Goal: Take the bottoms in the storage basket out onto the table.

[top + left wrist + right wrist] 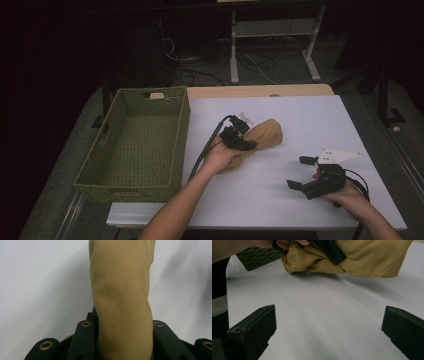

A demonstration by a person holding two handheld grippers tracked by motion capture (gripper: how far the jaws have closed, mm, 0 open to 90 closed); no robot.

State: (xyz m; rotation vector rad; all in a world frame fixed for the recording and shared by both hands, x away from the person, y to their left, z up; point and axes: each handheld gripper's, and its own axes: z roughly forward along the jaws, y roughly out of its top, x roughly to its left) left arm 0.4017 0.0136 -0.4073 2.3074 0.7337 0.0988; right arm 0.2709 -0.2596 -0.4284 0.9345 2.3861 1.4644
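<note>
A bundled tan cloth lies on the white table, right of a woven basket. My left gripper is shut on the cloth's near end. In the left gripper view the cloth fills the gap between the two black jaws and both press on its sides. My right gripper rests low over the table at the front right, open, with nothing between its jaws. The right gripper view shows its wide-spread jaws over bare table, with the cloth and the left gripper's jaw clamped on it farther off.
An empty green woven basket stands along the table's left side, its corner also in the right gripper view. A cable trails from the left gripper along the forearm. Behind the table, desk legs and cables stand on a dark floor.
</note>
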